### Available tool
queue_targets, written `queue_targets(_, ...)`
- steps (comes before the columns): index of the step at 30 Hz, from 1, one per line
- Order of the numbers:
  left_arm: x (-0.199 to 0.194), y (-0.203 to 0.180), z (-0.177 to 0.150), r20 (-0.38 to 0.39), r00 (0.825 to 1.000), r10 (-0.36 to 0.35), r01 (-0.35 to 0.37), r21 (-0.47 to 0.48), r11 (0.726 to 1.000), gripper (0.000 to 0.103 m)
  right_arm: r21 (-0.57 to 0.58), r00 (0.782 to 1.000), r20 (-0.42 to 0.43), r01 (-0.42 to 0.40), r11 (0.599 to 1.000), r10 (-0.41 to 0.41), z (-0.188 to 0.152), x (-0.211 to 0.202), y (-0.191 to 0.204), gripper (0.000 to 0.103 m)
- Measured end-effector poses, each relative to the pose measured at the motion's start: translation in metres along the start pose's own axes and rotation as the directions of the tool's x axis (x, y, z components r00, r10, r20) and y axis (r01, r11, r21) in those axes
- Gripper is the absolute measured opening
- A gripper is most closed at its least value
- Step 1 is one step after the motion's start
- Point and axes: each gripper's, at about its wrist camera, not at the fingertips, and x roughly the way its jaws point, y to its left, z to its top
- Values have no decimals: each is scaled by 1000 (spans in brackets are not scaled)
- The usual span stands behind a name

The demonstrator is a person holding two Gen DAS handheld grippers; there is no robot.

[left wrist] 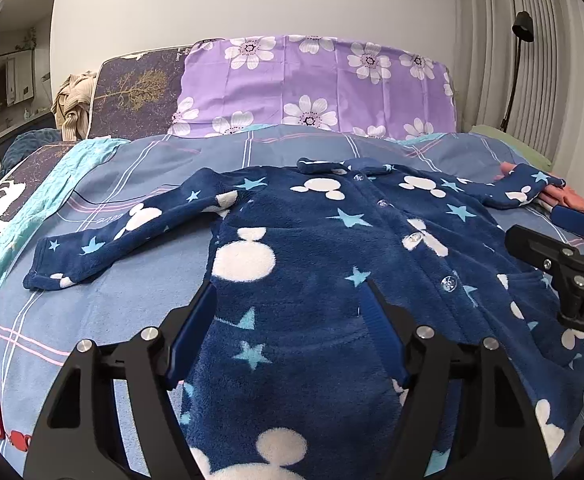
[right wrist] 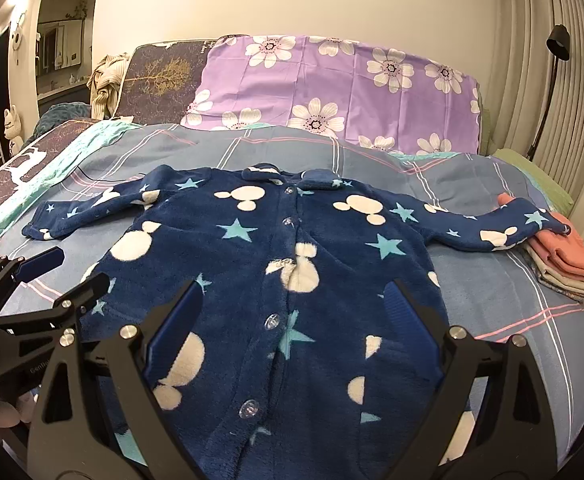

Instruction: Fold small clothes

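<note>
Fleece romper, nearest the lens, lies spread flat on the bed, filling mid-frame. Left tool and right tool stand released, fabric between parted jaws. Folded clothes sit at right.

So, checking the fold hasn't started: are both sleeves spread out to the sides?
Yes, the fleece top lies flat with both sleeves stretched outward.

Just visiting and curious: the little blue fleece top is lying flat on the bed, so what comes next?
Probably close both grippers on the hem: the fleece top lies spread flat and buttoned, with the left gripper and right gripper open over its lower part, holding nothing.
</note>
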Motion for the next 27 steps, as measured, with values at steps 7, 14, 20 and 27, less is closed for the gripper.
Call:
queue_targets(7,-1,0,2,1,1000,-4,4,0,1000,74,2,1000,-4,5,1000,-5,-1,2,-6,93)
queue_targets(14,5,4,2,-22,1000,-17,17,-42,999,75,2,1000,-19,15,1000,-15,-3,9,-13,93)
queue_targets(20,13,24,1,-47,999,-24,19,-106,994,76,22,999,-52,-12,1000,13,-5,21,-23,94)
queue_targets(27,41,154,-17,-148,989,-26,-62,-560,826,85,84,986,-158,-48,995,60,-16,45,-38,97)
